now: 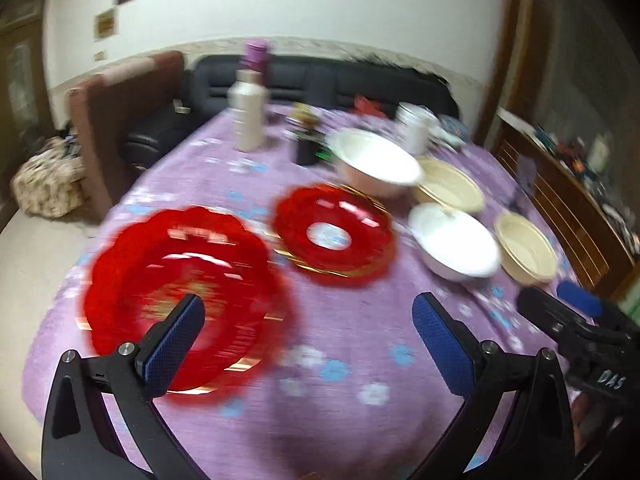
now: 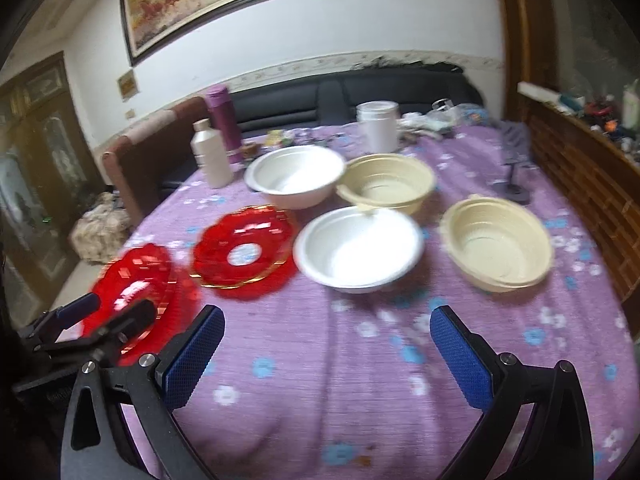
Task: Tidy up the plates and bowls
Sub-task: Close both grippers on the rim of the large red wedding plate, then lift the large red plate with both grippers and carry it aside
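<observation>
With both pairs of fingers spread wide and empty, we should bring our left gripper (image 1: 308, 324) onto the scalloped red plastic plate (image 1: 184, 300) at ten o'clock on the counter (image 1: 352, 360), gripping its rim squarely, while our right gripper (image 2: 326, 340) waits below the white bowl (image 2: 358, 254) at twelve.

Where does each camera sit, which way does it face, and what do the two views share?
Left wrist: on the left hand-held gripper, facing along its open fingers over the near red plate; the right hand-held gripper shows at its right edge.
Right wrist: on the right hand-held gripper, open, facing the white bowl; the left one shows at its left edge.
Shared: purple tablecloth, plates, bowls.
</observation>
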